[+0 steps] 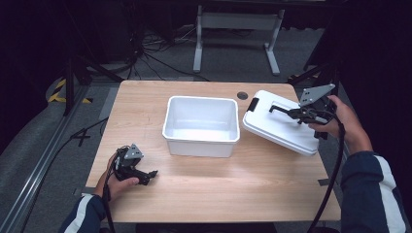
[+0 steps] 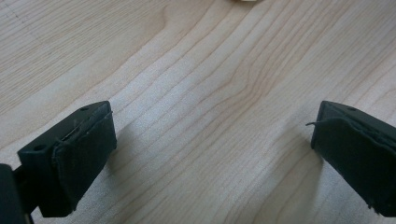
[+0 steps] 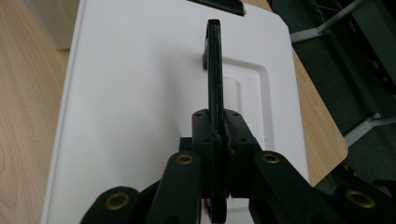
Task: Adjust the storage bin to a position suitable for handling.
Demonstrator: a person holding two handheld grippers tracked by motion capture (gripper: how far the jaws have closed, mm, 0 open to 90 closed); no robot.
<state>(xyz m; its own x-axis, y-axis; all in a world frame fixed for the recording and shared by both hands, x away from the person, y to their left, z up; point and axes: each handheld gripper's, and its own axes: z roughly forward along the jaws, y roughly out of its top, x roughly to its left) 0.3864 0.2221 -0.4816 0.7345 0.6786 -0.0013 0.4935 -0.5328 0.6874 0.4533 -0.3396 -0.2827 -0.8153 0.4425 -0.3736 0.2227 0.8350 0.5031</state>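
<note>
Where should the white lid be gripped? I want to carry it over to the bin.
Grip the black handle on top of the lid, coming from above. It stands up as a thin fin along the lid's middle, narrow enough for the jaws; the right gripper is shut on it that way.

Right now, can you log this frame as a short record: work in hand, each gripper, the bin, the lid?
work in hand: lifting the white lid by its black handle
right gripper: shut on the handle, lid tilted, its right end raised
left gripper: open, low over bare table, holding nothing
white bin: open, looks empty, mid-table
lid position: right of the bin, apart from it, not on it
black latch: on the lid's edge nearest the bin
</note>
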